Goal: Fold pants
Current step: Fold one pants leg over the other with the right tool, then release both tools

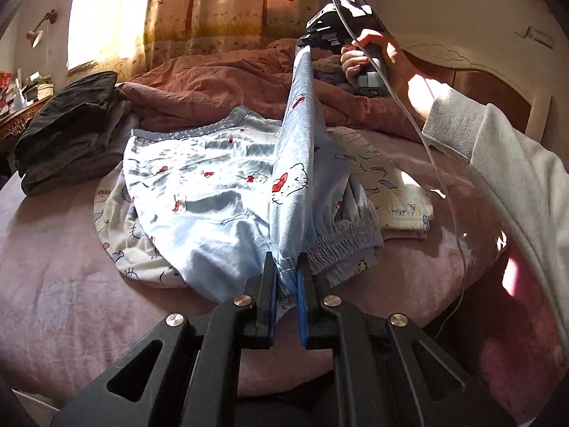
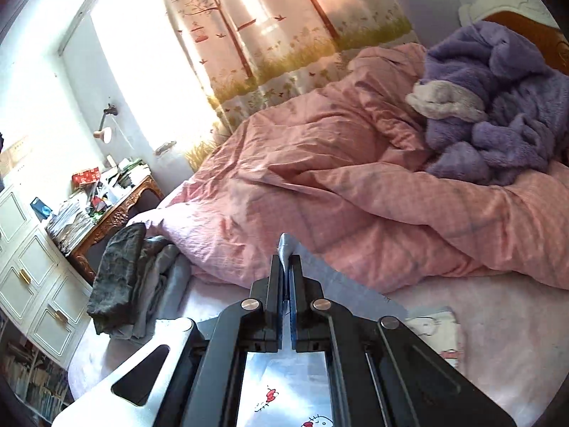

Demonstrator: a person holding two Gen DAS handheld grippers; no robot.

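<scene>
Left gripper [image 1: 286,267] and right gripper [image 2: 285,265] are both clamped on the blue pants [image 1: 213,195], stretched above the bed [image 1: 71,302] — only the right view shows the purple robe [image 2: 505,114] — dark clothes [image 1: 67,135] piled alongside.

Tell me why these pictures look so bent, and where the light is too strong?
Both views: fisheye lenses bow the edges. Left wrist view: the window is blown out white, and sun patches glare on the pants. Right wrist view: the window washes out; everything else stays sharp.
</scene>
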